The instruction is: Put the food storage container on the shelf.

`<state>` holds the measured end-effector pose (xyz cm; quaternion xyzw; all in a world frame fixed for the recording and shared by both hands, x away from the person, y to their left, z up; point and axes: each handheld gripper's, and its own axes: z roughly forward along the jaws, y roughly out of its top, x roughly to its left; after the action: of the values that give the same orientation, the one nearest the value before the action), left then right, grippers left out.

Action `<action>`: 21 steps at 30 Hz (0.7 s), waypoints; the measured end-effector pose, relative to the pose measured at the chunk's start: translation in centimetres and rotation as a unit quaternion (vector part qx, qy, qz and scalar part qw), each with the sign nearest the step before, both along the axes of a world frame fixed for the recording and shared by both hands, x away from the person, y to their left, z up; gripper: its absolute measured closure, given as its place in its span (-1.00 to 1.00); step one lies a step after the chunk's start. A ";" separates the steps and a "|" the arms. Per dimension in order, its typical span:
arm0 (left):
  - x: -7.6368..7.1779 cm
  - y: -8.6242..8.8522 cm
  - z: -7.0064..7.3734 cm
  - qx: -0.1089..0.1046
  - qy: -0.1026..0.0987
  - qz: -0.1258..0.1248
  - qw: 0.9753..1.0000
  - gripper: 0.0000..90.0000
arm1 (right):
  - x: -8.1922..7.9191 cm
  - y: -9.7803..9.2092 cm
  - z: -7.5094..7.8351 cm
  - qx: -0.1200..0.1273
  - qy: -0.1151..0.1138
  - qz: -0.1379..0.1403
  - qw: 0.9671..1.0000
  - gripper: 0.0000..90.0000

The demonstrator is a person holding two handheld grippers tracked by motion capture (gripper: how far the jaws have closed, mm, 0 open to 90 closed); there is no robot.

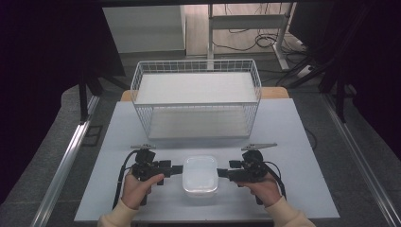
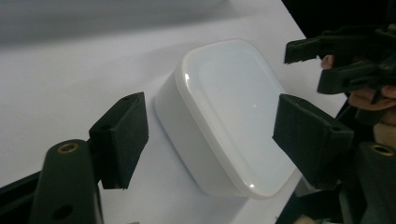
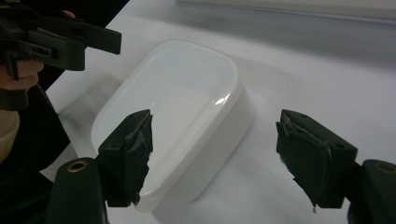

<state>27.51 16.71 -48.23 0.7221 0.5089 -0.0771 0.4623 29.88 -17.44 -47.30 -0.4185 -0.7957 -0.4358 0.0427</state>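
Observation:
A white lidded plastic box point(image 1: 200, 176) lies on the table near its front edge. My left gripper point(image 1: 176, 169) points at the box's left side and my right gripper point(image 1: 222, 173) at its right side, both tips very close to it. In the left gripper view the box point(image 2: 224, 107) lies just ahead between the wide-apart jaws of the open left gripper point(image 2: 215, 135). The right gripper view shows the box point(image 3: 173, 102) ahead of the open right gripper point(image 3: 219, 158), whose pads point(image 3: 128, 156) look torn. Nothing is held.
A white wire basket point(image 1: 196, 97) with two shelves stands at the back middle of the pale table point(image 1: 293, 142). Metal rails run along both sides of the table. Cables and a desk frame lie on the floor beyond.

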 end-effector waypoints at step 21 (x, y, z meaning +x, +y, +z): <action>0.7 -0.6 -2.0 -0.052 0.061 0.000 0.997 -0.33 | 0.1 1.9 -1.8 0.024 0.044 0.001 0.999 -0.25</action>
<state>28.22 16.10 -50.19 0.6914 0.5311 -0.1472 0.4672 29.99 -15.57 -49.11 -0.4353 -0.7826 -0.4362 0.0881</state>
